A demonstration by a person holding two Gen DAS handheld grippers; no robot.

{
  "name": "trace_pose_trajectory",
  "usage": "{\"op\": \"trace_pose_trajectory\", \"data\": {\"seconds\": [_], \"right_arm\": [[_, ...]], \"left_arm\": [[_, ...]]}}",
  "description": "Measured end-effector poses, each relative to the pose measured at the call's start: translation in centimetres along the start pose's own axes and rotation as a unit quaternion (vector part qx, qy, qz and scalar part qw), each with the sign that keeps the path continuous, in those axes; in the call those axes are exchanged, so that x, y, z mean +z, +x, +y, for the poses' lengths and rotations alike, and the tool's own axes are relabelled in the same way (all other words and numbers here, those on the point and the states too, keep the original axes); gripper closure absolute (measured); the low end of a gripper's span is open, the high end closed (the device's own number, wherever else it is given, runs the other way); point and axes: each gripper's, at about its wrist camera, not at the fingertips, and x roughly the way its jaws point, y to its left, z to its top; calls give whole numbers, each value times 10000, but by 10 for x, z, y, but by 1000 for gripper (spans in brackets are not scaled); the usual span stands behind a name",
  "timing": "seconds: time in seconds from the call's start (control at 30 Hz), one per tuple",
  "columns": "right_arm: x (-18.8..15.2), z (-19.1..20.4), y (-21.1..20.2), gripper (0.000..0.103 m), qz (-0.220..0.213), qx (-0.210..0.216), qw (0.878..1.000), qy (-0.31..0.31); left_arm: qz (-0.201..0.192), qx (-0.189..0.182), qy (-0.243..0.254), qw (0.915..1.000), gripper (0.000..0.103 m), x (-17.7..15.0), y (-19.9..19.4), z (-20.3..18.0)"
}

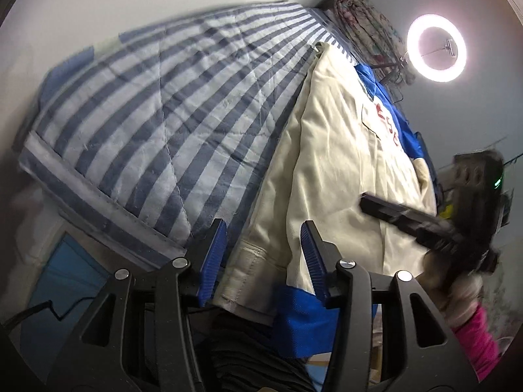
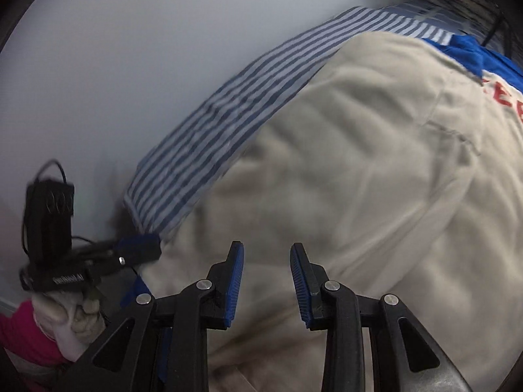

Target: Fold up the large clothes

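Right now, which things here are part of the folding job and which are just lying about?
Job: cream garment with blue trim, left gripper, right gripper.
Lying about: striped quilt, ring light, patterned cloth bundle.

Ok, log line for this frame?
left gripper: open, straddling jacket hem | right gripper: open, empty, over jacket | striped quilt underneath

The red lettering (image 1: 387, 124) on the cream cotton garment (image 1: 343, 150) is partly folded under blue trim, unreadable; in the right wrist view it is cut off at the right edge. The other black handheld gripper (image 1: 408, 220) at the right of the left wrist view is motion-blurred, its jaws indistinct. The striped blue-and-white quilt (image 1: 147, 114) blurs toward the upper left
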Motion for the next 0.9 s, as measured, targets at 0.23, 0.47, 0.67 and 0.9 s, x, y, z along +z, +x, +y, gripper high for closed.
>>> {"op": "trace_pose_trajectory", "data": {"seconds": [0.23, 0.47, 0.67, 0.9], "right_arm": [[1, 4, 23, 71, -73, 2, 9997, 248], [-7, 2, -1, 71, -78, 86, 9994, 319], [-15, -20, -16, 70, -139, 156, 9955, 925], [-15, -24, 6, 68, 264, -61, 9958, 870]], "left_arm": [[79, -542, -118, 9984, 53, -8, -5, -1], [63, -241, 374, 9990, 53, -23, -11, -16], [-44, 345, 1112, 9932, 86, -35, -4, -33], [-383, -223, 1060, 9934, 92, -36, -25, -47]]}}
